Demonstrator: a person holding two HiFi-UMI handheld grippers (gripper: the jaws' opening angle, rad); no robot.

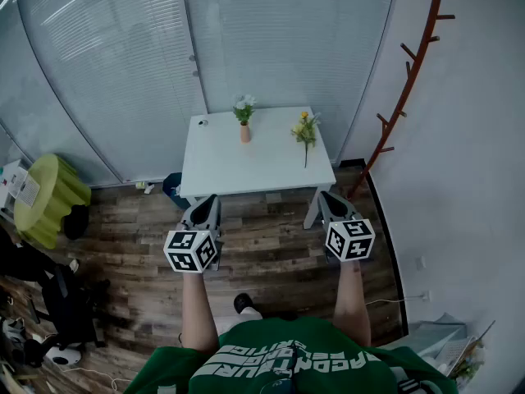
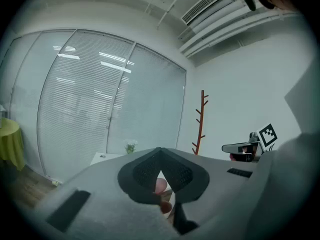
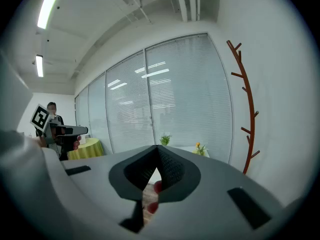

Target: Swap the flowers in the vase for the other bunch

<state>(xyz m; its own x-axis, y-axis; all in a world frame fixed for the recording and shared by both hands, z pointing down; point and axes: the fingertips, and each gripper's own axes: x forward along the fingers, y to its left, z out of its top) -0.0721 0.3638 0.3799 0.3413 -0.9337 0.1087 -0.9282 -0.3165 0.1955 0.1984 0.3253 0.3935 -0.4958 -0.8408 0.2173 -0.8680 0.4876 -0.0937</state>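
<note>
The white rectangular table (image 1: 246, 175) carries a small peach vase (image 1: 244, 133) of white flowers (image 1: 244, 107) toward 12 o'clock. A yellow flower bunch (image 1: 305, 131) lies at 2 o'clock and a small dark object (image 1: 203, 122) at 10 o'clock.

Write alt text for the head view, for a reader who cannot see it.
A person holds the left gripper and right gripper, both shut and empty, short of a white table. On it stand white flowers in a vase; a yellow bunch lies to their right.

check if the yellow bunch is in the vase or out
Out: the yellow bunch lies on the table, apart from the vase.
</note>
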